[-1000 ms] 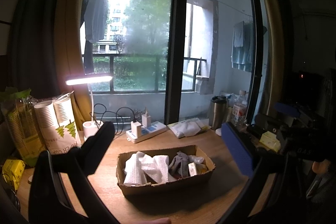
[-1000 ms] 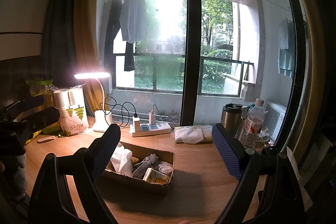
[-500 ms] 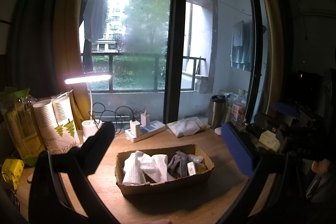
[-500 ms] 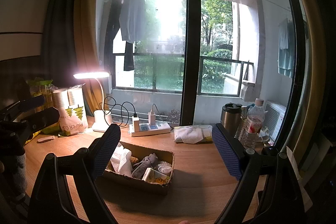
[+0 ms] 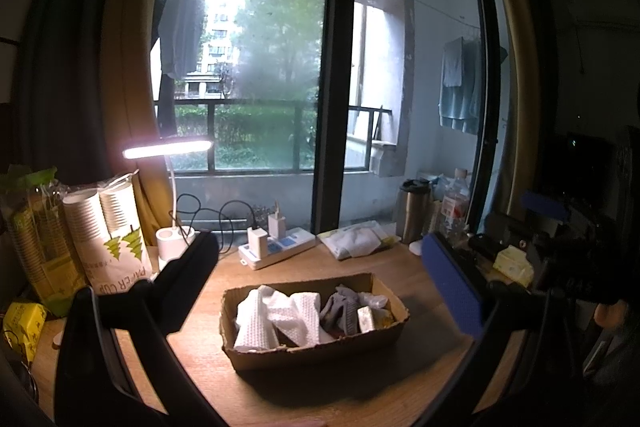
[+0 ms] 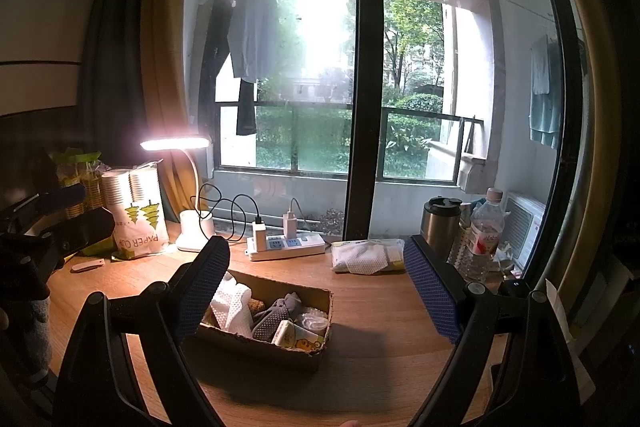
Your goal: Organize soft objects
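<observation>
A shallow cardboard box [image 5: 320, 349] [image 6: 276, 347] sits on the wooden desk and holds white cloths [image 5: 276, 315] [image 6: 232, 305], a grey sock [image 5: 342, 311] [image 6: 276, 313] and a small packet [image 6: 296, 337]. A pack of wipes [image 5: 354, 239] [image 6: 366, 255] lies behind the box near the window. My left gripper [image 5: 320, 279] is open and empty, held above and in front of the box. My right gripper [image 6: 316, 287] is open and empty, above the box from the right side.
A lit desk lamp [image 5: 168, 151] [image 6: 176, 143], a power strip [image 5: 276, 247] [image 6: 286, 247] with chargers, a paper cup pack [image 5: 112, 227] [image 6: 138, 215], a steel mug [image 6: 440, 227] and a water bottle [image 6: 484, 231] line the desk's back edge by the window.
Both views have shifted only slightly; the box sits a little lower and closer in the left wrist view. Both grippers stay open and empty.
</observation>
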`<state>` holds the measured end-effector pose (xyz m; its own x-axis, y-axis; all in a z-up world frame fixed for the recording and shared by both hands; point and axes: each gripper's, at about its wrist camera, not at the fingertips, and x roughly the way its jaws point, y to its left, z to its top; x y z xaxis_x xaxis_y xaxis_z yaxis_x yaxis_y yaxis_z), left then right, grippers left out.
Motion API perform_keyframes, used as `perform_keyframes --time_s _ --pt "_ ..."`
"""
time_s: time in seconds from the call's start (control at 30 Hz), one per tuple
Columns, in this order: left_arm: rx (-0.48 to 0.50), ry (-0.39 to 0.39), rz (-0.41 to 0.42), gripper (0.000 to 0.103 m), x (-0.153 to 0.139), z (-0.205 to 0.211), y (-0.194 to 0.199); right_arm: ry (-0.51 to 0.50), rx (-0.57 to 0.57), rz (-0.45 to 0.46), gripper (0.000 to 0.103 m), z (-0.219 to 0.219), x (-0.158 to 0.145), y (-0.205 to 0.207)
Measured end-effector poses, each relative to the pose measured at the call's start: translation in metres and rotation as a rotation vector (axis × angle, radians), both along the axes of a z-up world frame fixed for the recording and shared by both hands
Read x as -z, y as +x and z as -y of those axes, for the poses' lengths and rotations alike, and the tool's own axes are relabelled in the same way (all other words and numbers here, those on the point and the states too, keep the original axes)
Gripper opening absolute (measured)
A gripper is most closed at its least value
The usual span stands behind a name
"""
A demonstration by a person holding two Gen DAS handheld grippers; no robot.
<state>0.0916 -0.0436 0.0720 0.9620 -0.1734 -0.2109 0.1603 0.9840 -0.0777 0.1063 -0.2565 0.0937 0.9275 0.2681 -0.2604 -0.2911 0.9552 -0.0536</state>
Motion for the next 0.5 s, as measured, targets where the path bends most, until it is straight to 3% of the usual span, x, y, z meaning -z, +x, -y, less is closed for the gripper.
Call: perform_keyframes --time_s 0.5 --pt "-0.016 -0.011 -0.007 0.102 0.0007 -0.0029 -0.0006 -0.002 -0.002 -0.002 0.091 -0.0008 -0.0003 0.0012"
